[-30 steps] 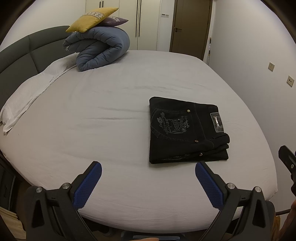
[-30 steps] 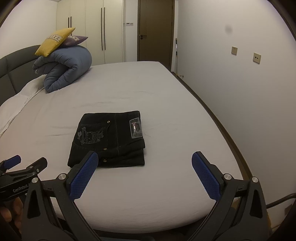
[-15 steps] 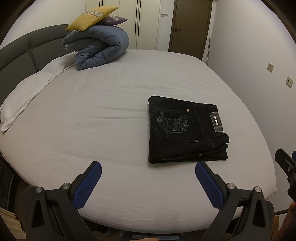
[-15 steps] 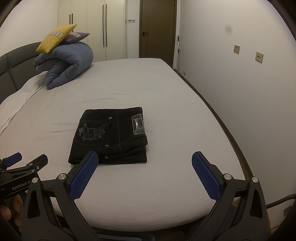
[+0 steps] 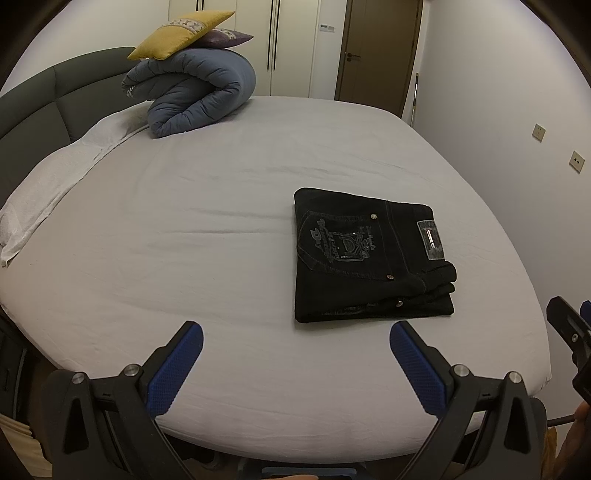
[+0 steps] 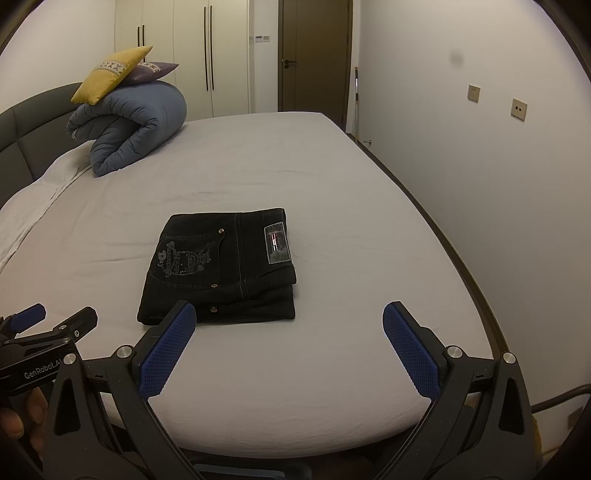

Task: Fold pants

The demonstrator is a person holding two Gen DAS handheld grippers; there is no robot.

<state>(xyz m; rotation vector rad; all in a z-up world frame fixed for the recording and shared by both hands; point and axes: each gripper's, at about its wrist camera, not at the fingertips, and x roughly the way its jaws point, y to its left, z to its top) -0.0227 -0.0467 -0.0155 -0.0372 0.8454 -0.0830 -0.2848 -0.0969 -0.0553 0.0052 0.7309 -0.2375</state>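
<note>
**Pants folded on bed, both grippers held clear**

Left wrist view: The left gripper (image 5: 295,345) hangs over the near edge of the bed (image 5: 184,258), jaws spread wide and holding nothing. The black pants (image 5: 369,258) lie ahead and to the right on the grey sheet as a compact, squared stack, back pocket and waist patch facing up. Layered edges show at the near right corner, slightly stepped. A rolled blue duvet (image 5: 195,96) with a yellow cushion (image 5: 177,35) on top sits far off by the headboard. Part of the right gripper (image 5: 569,332) shows at the right margin.

Right wrist view: The right gripper (image 6: 288,334) also has its jaws wide apart and empty, and sits short of the pants (image 6: 221,269). The left blue pad overlaps the stack's near edge in the picture; contact cannot be told. The left gripper (image 6: 48,325) shows at lower left, with fingers of a hand (image 6: 22,417) below it.

Judgement: the fold looks finished. To end well, both grippers should draw straight back without brushing the near edge, since the stepped layers could slide. If tidying is wanted, a light press on that corner should do.
</note>
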